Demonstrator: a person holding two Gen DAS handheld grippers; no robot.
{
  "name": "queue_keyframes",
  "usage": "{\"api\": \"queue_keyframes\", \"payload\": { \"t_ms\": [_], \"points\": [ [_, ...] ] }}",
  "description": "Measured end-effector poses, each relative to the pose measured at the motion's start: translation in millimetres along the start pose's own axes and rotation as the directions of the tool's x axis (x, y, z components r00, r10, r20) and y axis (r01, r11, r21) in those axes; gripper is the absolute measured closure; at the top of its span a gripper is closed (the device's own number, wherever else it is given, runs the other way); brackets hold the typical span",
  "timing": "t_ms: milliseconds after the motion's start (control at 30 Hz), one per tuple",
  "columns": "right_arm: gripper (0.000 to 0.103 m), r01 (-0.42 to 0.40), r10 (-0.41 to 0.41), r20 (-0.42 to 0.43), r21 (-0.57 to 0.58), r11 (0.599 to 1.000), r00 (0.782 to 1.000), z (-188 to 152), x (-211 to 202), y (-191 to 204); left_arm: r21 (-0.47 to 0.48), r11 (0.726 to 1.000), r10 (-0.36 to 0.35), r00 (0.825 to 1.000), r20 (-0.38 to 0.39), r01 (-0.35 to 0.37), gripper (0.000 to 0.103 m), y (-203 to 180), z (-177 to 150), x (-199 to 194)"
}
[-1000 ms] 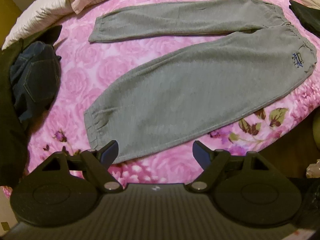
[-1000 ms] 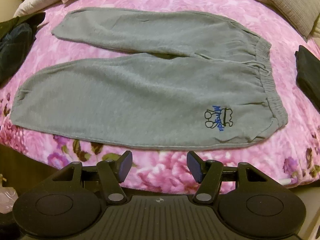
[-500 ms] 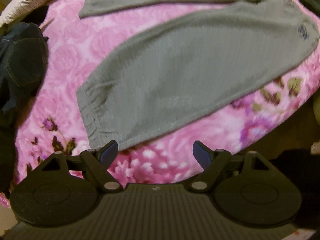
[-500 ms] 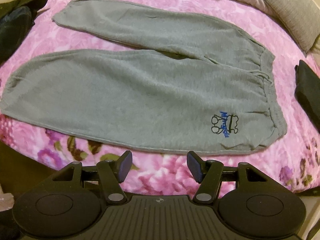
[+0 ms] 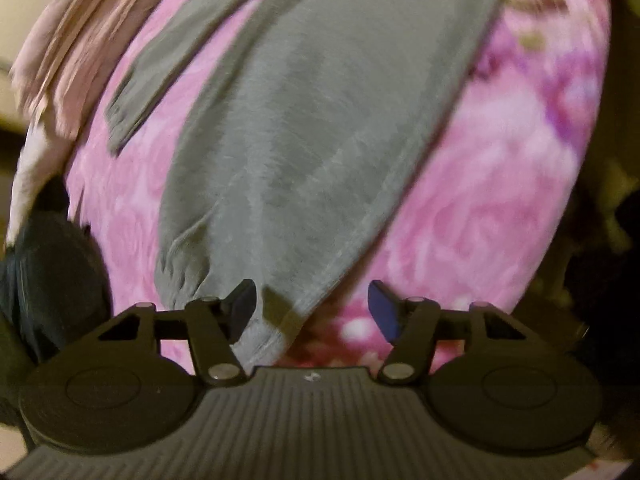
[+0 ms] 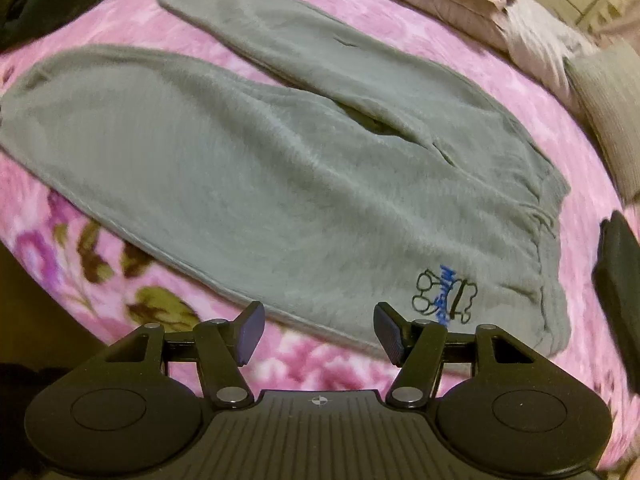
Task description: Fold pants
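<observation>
— Pants (image 6: 280, 168) where?
— Flat on my pink floral bed (image 6: 500, 92), both legs spread.
— Left tongs (image 5: 312, 312)?
— Closing over the near leg's cuff (image 5: 264, 328), pads not pressing yet.
— Right tongs (image 6: 319, 332)?
— Apart, empty, near the blue logo (image 6: 446, 294).

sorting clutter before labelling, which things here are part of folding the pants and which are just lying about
Job:
- grey sweatpants
- left gripper, closing at a leg cuff
- right gripper

Lying about:
- dark clothes
- black garment
- grey pillow
- floral blanket
</observation>
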State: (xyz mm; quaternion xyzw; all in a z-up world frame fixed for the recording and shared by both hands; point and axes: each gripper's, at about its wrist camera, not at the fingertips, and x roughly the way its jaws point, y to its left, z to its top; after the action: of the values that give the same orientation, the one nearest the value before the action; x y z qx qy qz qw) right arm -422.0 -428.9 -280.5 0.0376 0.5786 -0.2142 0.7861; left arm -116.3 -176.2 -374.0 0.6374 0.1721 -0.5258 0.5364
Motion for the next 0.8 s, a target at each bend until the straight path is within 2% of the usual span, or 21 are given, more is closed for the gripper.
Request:
{"api": "queue_keyframes", "payload": {
  "t_ms": [67, 133, 167, 200, 233, 300, 400, 533, 667, 800],
  "points": [
    [0.046, -0.001, 0.001, -0.001, -0.002, 1.000, 1.000, -4.8, 9.7, -5.7, 0.038, 0.999, 0.021, 1.000, 0.023, -0.022, 0.044, -2.5, -2.3, 3.0],
    [0.046, 0.003, -0.003, 0.006, -0.004, 1.000, 1.000, -8.1, 16.0, -10.2, 0.076, 0.996, 0.042, 0.998, 0.037, -0.045, 0.056, -3.5, -3.6, 3.4],
    [0.046, 0.006, -0.006, 0.009, -0.008, 1.000, 1.000, -9.4, 18.2, -12.5, 0.095, 0.994, 0.056, 0.998, 0.035, -0.059, 0.059, -3.0, -5.0, 4.1],
    [0.046, 0.010, -0.010, 0.014, -0.015, 1.000, 1.000, -10.7, 20.3, -15.5, 0.107, 0.992, 0.068, 0.997, 0.027, -0.070, 0.066, -1.7, -5.1, 5.7],
    [0.046, 0.013, -0.012, 0.018, -0.024, 1.000, 1.000, -12.6, 22.1, -17.8, 0.107, 0.992, 0.072, 0.997, 0.014, -0.073, 0.077, 1.8, -6.0, 7.3],
    [0.046, 0.023, -0.022, 0.027, -0.048, 0.999, 0.999, -17.5, 24.7, -22.6, 0.086, 0.994, 0.069, 0.998, -0.005, -0.068, 0.088, 8.2, -5.4, 7.9],
    [0.046, 0.056, -0.052, 0.037, -0.111, 0.992, 0.998, -29.8, 30.2, -28.7, 0.056, 0.997, 0.052, 0.999, -0.010, -0.051, 0.091, 17.8, -1.0, 3.5],
    [0.046, 0.137, -0.127, 0.058, -0.234, 0.962, 0.990, -53.1, 42.8, -37.8, -0.105, 0.994, 0.007, 1.000, -0.030, -0.010, 0.093, 43.2, 7.7, -1.2],
    [0.046, 0.215, -0.198, 0.085, -0.372, 0.903, 0.977, -80.4, 62.9, -51.6, -0.237, 0.971, 0.004, 0.999, -0.033, -0.011, 0.094, 68.9, 18.6, -9.2],
    [0.045, 0.256, -0.216, 0.137, -0.499, 0.828, 0.967, -105.8, 79.4, -76.6, -0.256, 0.966, 0.019, 0.999, -0.044, -0.029, 0.094, 79.4, 29.9, -15.1]
  ]
}}
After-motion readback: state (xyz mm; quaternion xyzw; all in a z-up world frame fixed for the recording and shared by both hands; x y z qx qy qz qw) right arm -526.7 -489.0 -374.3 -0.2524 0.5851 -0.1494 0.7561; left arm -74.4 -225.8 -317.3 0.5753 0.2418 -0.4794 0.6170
